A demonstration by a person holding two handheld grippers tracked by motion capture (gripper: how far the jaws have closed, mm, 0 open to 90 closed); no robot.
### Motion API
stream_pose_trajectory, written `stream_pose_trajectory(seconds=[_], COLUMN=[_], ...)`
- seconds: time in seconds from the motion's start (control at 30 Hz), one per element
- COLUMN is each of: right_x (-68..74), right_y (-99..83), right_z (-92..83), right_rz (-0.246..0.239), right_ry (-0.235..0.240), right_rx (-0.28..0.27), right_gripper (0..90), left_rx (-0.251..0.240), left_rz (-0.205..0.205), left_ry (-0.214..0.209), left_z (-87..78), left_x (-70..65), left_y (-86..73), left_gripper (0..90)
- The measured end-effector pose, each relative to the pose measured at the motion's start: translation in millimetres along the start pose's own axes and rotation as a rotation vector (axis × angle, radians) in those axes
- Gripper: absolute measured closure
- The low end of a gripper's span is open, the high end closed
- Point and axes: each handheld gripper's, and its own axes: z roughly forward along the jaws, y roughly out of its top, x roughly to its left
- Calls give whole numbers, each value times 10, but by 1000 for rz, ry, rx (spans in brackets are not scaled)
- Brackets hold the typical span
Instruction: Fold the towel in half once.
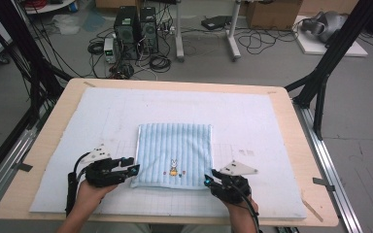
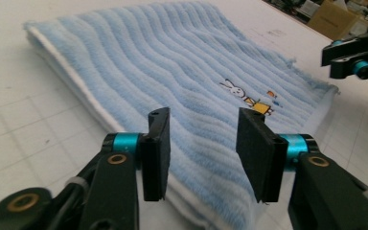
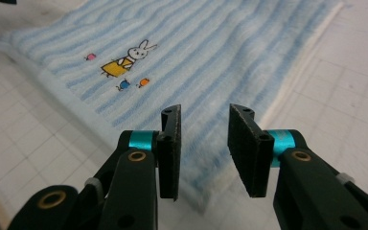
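I have both claws half open and empty, the left claw [image 1: 135, 169] at the near left corner and the right claw [image 1: 208, 178] at the near right corner of the folded pale-blue striped terry towel [image 1: 175, 153], lying ahead between them on the surface.

Grey floor [image 1: 364, 121], evenly lit. Wooden table [image 1: 53, 126] with pale mat [image 1: 252, 111]. Far left: two black computer towers [image 1: 136, 31] amid tangled cables [image 1: 160, 60]. Far centre: white stand legs [image 1: 206, 36]. Far right: cardboard box [image 1: 272, 13]. Black frame struts [image 1: 337, 48] flank both sides.
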Motion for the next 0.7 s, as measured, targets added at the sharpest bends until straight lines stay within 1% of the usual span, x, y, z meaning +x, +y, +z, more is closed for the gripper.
stream_pose_trajectory(seconds=[0.07,0.1,0.2,0.27,0.33,0.37,0.4,0.47,0.5,0.53,0.57,0.6,0.63,0.67,0.7], right_x=[10,13,28,34,35,31,31,35,27,15,6,2,1,-1,-1], right_y=[25,30,17,-10,-35,-45,-56,-79,-93,-106,-114,-114,-105,-95,-83], right_z=[107,156,246,255,237,221,206,179,168,157,152,145,136,124,103], right_rz=[-8,-14,-30,-34,-37,-36,-31,-44,-43,-31,-25,-22,-17,-13,-7], right_ry=[6,7,6,7,1,5,5,-8,-7,-2,5,10,15,26,41], right_rx=[27,49,97,111,117,120,120,125,122,118,115,118,120,109,80], right_gripper=[666,668,669,668,663,662,660,660,658,657,655,644,622,611,601], left_rx=[21,28,83,132,127,126,129,128,127,129,130,138,141,135,125], left_rz=[14,11,19,42,36,45,65,66,59,59,60,57,49,23,7], left_ry=[12,24,78,124,143,166,185,224,246,249,263,273,271,255,224], left_z=[93,138,241,290,300,309,317,328,334,332,333,333,321,306,272], left_x=[3,12,68,92,105,104,102,103,101,103,99,100,103,103,100], left_y=[15,14,-7,-34,-29,-25,-20,-14,-13,-12,-12,-12,-9,-3,5], left_gripper=[602,610,629,634,663,664,678,696,695,695,696,667,655,634,604])
